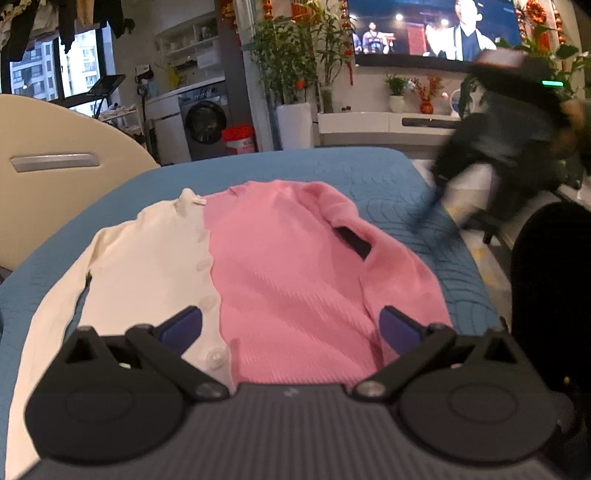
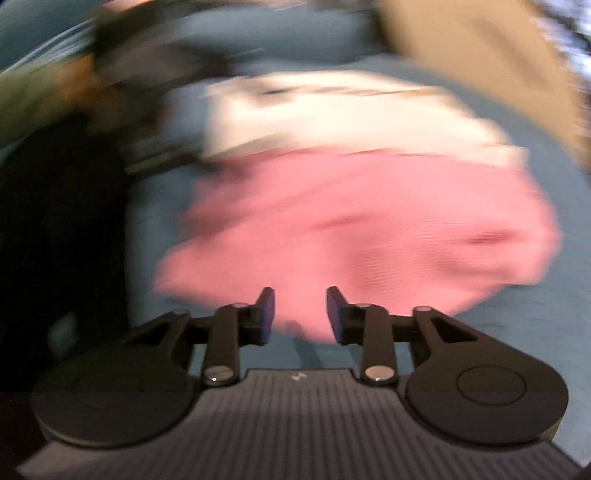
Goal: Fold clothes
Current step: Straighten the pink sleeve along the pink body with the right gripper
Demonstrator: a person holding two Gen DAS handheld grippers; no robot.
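Left claw (image 1: 291,328) hovers low over the near hem of a pink-and-white cardigan (image 1: 258,266), its two blue-padded fingers (image 1: 183,326) spread wide with nothing between them. From this view the cardigan lies flat on a blue quilted bed cover (image 1: 369,173), collar at the far end, white half on the left with its sleeve running down toward the near left corner, pink half on the right with its sleeve folded in across the body. A row of pale buttons (image 1: 212,356) runs along the seam where the two colours meet. Right claw (image 2: 300,315) is seen through heavy motion blur; its fingers (image 2: 266,314) stand parted by a moderate gap, empty, poised just above the near edge of the pink cloth (image 2: 351,229), with the white half (image 2: 332,114) lying beyond it and the blue cover (image 2: 517,332) showing around both. In the left wrist view the right claw's dark body (image 1: 517,122) appears as a smeared shape at the far right, off the edge of the bed. A cream headboard (image 1: 55,177) rises at the left, and a lit television (image 1: 432,26) hangs on the far wall.
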